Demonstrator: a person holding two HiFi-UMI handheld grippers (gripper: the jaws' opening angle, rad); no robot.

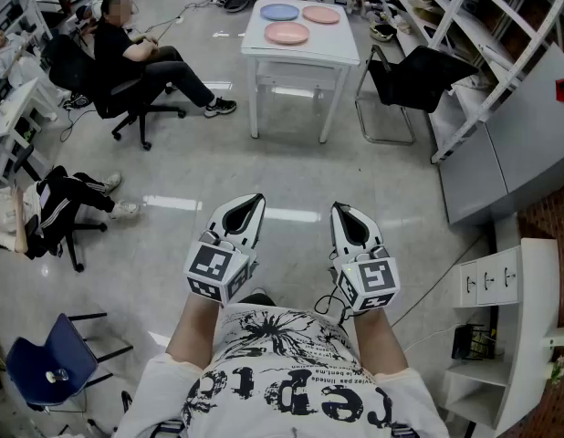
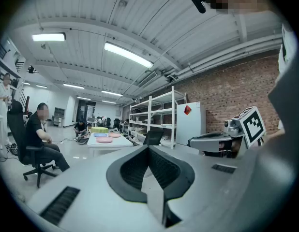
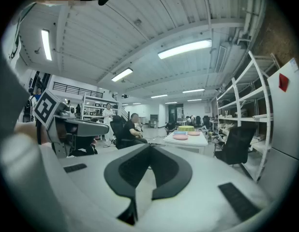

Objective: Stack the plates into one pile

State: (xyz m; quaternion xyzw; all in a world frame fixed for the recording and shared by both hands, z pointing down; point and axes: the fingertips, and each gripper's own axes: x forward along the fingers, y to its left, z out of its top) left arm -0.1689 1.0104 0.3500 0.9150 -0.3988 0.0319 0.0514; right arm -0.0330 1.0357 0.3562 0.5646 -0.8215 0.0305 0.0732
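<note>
Three plates lie apart on a white table far ahead: a blue plate at the back left, a pink plate at the back right, and a larger pink plate in front. The same plates show small in the left gripper view and the right gripper view. My left gripper and right gripper are held side by side close to my chest, well short of the table. Both are shut with nothing between their jaws.
A person sits on a black office chair left of the table. A black chair stands at the table's right, by white shelving. More chairs are at my left and a white cabinet at my right. Shiny floor lies between me and the table.
</note>
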